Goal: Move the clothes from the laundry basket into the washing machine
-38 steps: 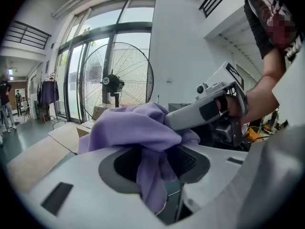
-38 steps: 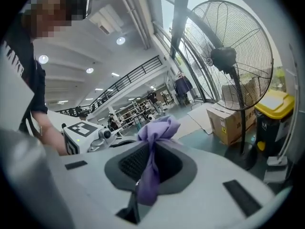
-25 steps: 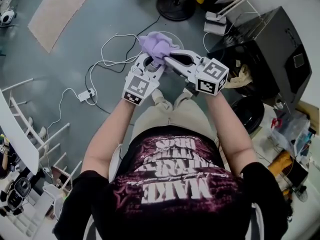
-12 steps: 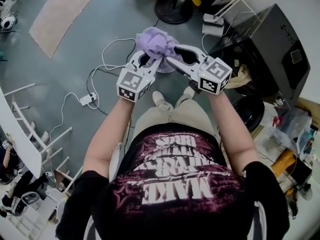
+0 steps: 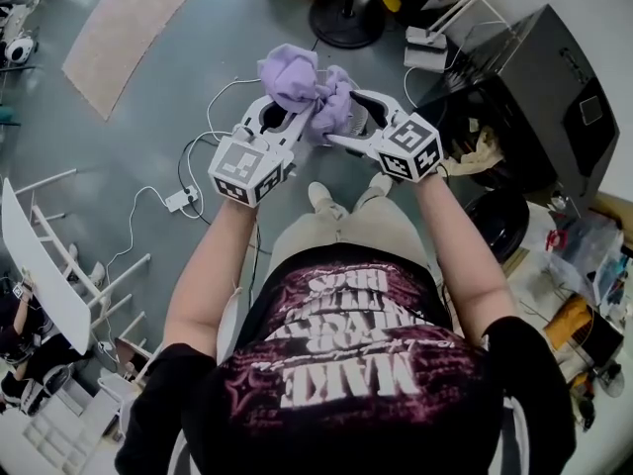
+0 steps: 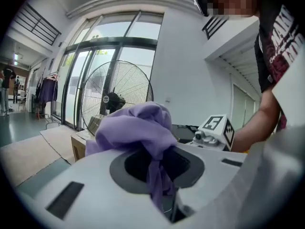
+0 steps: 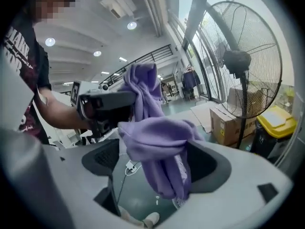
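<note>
Garment: crumpled lilac fabric garment (image 5: 295,77), held in the air above the grey floor (image 5: 148,117), bridging both grippers
Left gripper (image 5: 297,119): jaws closed on a fold of the garment, the rest bunched above the tips
Right gripper (image 5: 344,119): jaws have just been opening, stand wide apart; garment drapes over 1 jaw and hangs in the gap, unpinched
Background: black-caged pedestal fan (image 7: 238,61)

text: "MAKE", upside down | on: black T-shirt (image 5: 346,369) | place: lower centre, head view; other shirt lines illegible; nothing else readable
</note>
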`<state>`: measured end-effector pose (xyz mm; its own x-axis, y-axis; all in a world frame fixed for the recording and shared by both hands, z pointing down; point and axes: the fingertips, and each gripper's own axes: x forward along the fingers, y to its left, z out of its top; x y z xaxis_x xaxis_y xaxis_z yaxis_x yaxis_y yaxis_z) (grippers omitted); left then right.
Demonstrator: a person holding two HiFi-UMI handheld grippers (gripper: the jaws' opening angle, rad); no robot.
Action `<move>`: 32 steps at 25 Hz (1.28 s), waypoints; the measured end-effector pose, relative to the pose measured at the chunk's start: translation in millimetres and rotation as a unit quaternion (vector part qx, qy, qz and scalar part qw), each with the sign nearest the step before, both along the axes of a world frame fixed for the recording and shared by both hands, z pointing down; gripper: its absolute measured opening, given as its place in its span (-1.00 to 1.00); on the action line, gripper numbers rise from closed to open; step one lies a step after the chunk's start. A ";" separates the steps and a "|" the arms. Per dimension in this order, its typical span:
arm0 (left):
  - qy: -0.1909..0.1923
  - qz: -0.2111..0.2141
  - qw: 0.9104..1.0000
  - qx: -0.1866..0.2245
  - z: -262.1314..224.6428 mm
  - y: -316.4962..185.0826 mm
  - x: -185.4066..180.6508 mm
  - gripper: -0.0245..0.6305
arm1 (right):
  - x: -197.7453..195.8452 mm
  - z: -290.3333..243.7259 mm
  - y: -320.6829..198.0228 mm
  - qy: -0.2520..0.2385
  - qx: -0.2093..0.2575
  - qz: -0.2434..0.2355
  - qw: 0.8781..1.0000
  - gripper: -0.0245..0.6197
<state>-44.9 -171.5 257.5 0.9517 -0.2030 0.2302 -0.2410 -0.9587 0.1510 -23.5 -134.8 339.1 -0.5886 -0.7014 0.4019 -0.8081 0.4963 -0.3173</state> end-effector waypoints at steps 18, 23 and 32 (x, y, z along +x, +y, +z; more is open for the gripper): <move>0.098 0.045 0.993 -0.038 -67.2 11.1 8.1 -0.75 | -13.9 50.5 -53.2 0.070 -0.027 0.114 0.991 -0.68; 0.035 -0.003 0.999 -0.020 -27.6 -9.9 -11.3 -0.75 | 38.5 42.3 -41.0 -0.068 -0.058 0.227 0.970 -0.71; -0.066 0.026 0.996 -0.062 70.4 15.7 -10.9 -0.70 | 72.6 16.2 -30.5 -0.112 -0.048 0.267 0.956 -0.71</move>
<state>-55.8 -155.8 327.9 0.9199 -0.1160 0.3746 -0.2169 -0.9463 0.2397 49.1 -165.3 355.2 -0.2352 -0.8923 0.3854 -0.8449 -0.0084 -0.5349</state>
